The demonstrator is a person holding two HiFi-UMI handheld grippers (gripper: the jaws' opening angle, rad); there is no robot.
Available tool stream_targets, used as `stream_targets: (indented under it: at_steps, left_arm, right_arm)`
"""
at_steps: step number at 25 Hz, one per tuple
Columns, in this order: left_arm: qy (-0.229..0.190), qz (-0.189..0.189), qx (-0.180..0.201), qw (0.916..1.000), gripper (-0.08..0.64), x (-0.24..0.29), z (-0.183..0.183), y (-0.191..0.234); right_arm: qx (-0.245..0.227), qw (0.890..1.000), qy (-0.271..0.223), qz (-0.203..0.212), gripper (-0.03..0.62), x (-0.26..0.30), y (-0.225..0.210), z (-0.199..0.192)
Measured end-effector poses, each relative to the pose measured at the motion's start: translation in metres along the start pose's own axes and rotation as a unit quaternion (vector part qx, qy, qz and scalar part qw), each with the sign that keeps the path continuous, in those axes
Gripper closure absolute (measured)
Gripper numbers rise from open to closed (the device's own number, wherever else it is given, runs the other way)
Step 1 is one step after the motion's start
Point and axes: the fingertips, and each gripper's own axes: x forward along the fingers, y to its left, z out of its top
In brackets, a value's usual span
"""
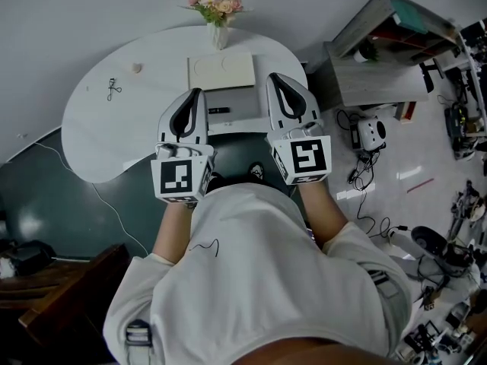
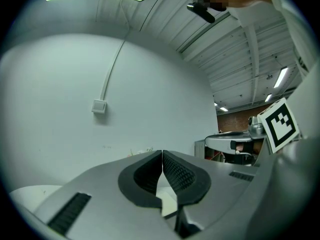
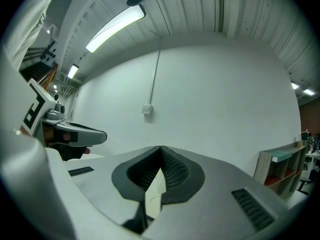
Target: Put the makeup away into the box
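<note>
A flat cream box (image 1: 221, 72) with its lid shut lies at the middle of the white table (image 1: 114, 139). Just in front of it lies a slim black makeup stick (image 1: 219, 110). My left gripper (image 1: 199, 92) hovers level to the left of the stick, and my right gripper (image 1: 273, 77) hovers level to its right. Both stand above the table's near edge. In the left gripper view the jaws (image 2: 162, 152) are shut with nothing between them. In the right gripper view the jaws (image 3: 161, 147) are shut and empty too. Both gripper views mostly face the pale wall.
A vase of flowers (image 1: 218, 10) stands at the table's far edge behind the box. A small dark wire object (image 1: 112, 90) and a tiny pale item (image 1: 137, 68) lie at the table's left. A shelf unit (image 1: 388, 44) and cluttered floor gear (image 1: 449, 257) lie to the right.
</note>
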Motion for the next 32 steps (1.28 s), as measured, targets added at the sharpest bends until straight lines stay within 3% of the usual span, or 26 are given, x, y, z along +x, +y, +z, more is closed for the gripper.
stream_targets:
  at_steps: [9,32]
  left_arm:
    - [0.009,0.015,0.000,0.9998,0.538,-0.005,-0.006,0.012]
    - [0.030,0.038,-0.021,0.9986,0.538,-0.004,-0.028,0.022]
  right_arm:
    - [0.002,1.000,0.011,0.003,0.595,0.005,0.003,-0.008]
    - [-0.007,0.997,0.043,0.067,0.595,0.019,0.022,-0.031]
